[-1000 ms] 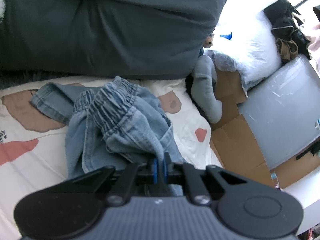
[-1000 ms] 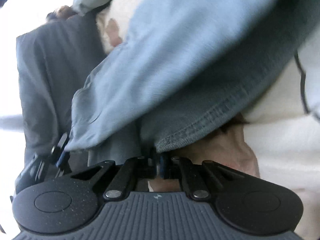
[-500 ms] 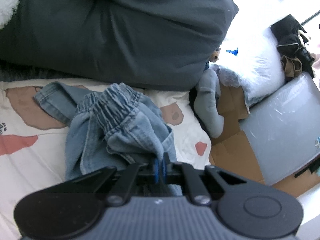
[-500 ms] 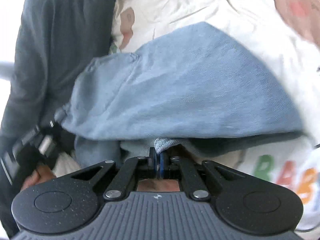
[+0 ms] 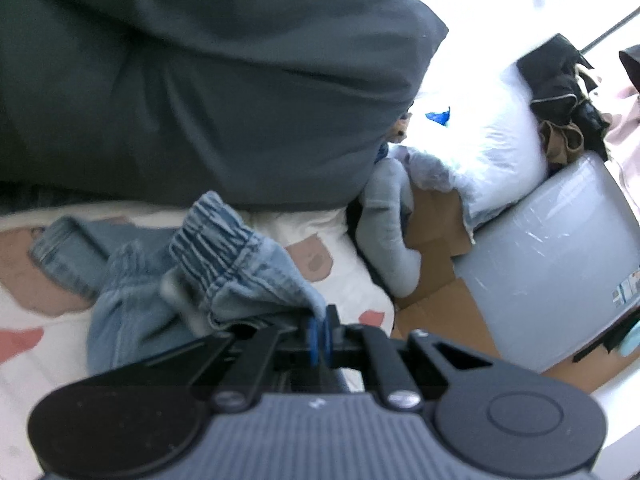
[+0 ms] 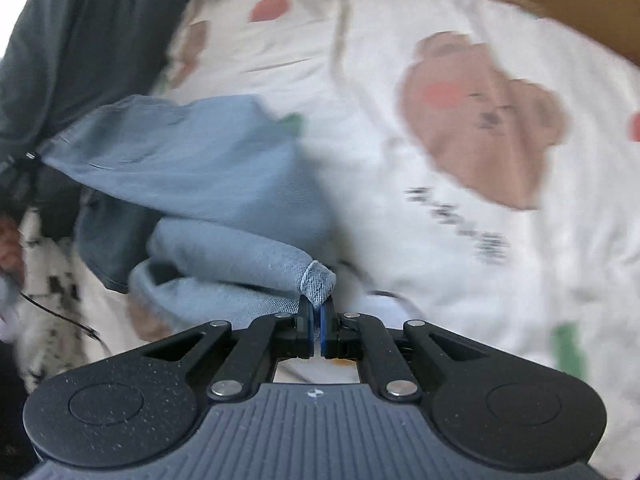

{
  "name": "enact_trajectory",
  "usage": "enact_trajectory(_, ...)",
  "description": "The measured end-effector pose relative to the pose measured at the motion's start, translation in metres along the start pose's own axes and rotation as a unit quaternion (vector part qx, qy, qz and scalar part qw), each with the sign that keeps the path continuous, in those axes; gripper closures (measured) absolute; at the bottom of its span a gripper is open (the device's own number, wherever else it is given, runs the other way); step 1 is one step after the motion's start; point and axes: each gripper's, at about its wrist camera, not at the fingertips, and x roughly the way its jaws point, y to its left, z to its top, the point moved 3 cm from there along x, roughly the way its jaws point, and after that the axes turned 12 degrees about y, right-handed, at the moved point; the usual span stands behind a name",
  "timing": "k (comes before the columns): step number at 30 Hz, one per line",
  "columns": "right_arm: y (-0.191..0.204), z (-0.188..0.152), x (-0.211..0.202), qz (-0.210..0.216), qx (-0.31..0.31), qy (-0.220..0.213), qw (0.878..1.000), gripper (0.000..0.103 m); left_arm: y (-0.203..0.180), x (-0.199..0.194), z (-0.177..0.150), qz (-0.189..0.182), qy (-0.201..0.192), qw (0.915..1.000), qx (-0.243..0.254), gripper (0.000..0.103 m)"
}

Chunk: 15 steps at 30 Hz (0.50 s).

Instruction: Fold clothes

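The soft, limp denim trousers (image 5: pixel 224 264) are best held at hems, where left gripper (image 5: pixel 319 332) and right gripper (image 6: pixel 316 322) are clamped.

- Left gripper (image 5: pixel 319 330): jaws closed on a fold of the denim trousers (image 5: pixel 224 268).
- Trousers: elastic waistband bunched just ahead of the fingertips, a leg trailing left over the printed white sheet (image 5: pixel 340 248).
- Dark grey pillow (image 5: pixel 200 80): beyond the trousers.
- Cardboard (image 5: pixel 436 304) and grey case (image 5: pixel 552 264): to the right.
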Motion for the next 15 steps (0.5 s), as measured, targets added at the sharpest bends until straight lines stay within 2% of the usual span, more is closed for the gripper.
enact_trajectory(4, -0.028, 0.004, -0.017, -0.088, -0.01, -0.004, 0.996, 0.103, -0.022, 0.007, 0.025, 0.005, 0.003, 0.9997, 0.024, 0.1)
enact_trajectory(12, -0.077, 0.016, -0.051, -0.161, 0.017, -0.062, 0.985, 0.103, -0.055, 0.032, 0.075, 0.028, -0.001, 0.9986, 0.045, 0.1)
enact_trajectory(15, -0.09, 0.026, -0.057, -0.183, 0.013, -0.068, 0.981, 0.103, -0.06, 0.045, 0.091, 0.037, 0.003, 0.9983, 0.045, 0.1)
